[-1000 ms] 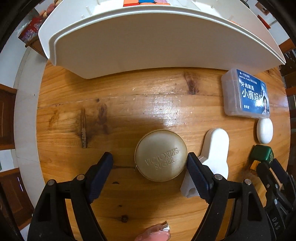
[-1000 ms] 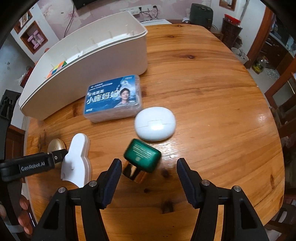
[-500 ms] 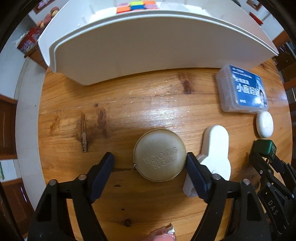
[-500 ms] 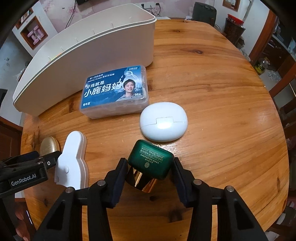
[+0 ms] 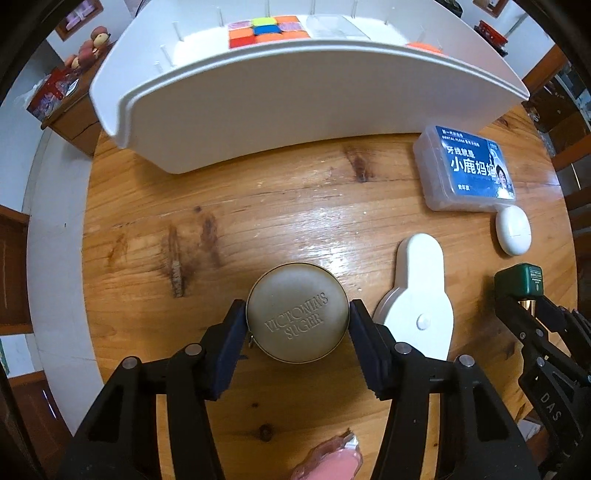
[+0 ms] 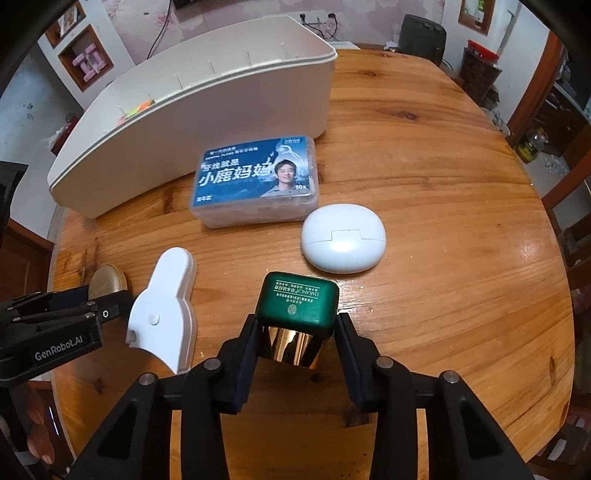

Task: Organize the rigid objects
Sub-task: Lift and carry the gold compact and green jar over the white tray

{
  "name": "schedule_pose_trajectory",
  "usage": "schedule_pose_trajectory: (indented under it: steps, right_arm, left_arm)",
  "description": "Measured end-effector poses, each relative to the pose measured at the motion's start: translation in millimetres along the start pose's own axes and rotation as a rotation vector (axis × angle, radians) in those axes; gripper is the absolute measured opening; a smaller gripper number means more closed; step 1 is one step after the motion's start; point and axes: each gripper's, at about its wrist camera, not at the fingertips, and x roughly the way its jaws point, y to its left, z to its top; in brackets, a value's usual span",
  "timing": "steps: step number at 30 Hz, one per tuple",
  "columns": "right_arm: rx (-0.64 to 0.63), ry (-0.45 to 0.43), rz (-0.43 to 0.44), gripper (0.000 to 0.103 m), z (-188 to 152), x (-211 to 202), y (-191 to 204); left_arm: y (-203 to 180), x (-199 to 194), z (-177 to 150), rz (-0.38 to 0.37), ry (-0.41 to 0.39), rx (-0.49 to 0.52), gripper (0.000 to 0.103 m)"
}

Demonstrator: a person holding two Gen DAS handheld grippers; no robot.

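left gripper [image 5: 297, 319] points down at the wooden surface [image 5: 288, 210]. round gold tin [image 5: 297, 312] sits on the surface between its jaws; both pads touch the tin's rim on opposite sides, and the jaws are closing on it. tin lid is embossed with lettering and faces up.

right gripper [image 6: 295, 334] angles steeply down. green-capped jar [image 6: 297, 301] with a shiny gold body lies tilted on the surface between its jaws; pads meet the gold body on both sides, with the jaws closing on it. the green cap sticks out past the fingertips.

other items on the surface:
- white flat piece [image 6: 164, 308], a rounded neck on a wider base, lies between tin and jar, touching neither.
- white oval case [image 6: 343, 238] sits just beyond the jar, apart from it.
- clear box with a blue label [image 6: 256, 181] lies near the oval case, close to the bin wall; whether box and case touch, cannot tell.
- white bin [image 5: 295, 96] stands at the far side of the surface. inside it is a cube with coloured squares [image 5: 267, 31], beside it a clear flat item, too hidden to identify.

a fingertip [image 5: 328, 463] shows at the lower edge of the left wrist view.
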Motion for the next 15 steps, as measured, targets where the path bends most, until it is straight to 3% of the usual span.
schedule_pose_trajectory:
  steps: [7,8,15]
  right_arm:
    - [0.033,-0.052,0.085,0.041,0,-22,-7]
    - [0.038,-0.062,0.098,0.041,0,-25,-8]
    - [0.053,-0.131,0.141,0.041,2,-54,-12]
  left_arm:
    - [18,-18,-4,-0.019,-0.038,-0.014,0.059]
    - [9,-17,8,-0.02,-0.042,-0.013,0.059]
    - [6,-45,14,-0.038,-0.08,0.002,0.059]
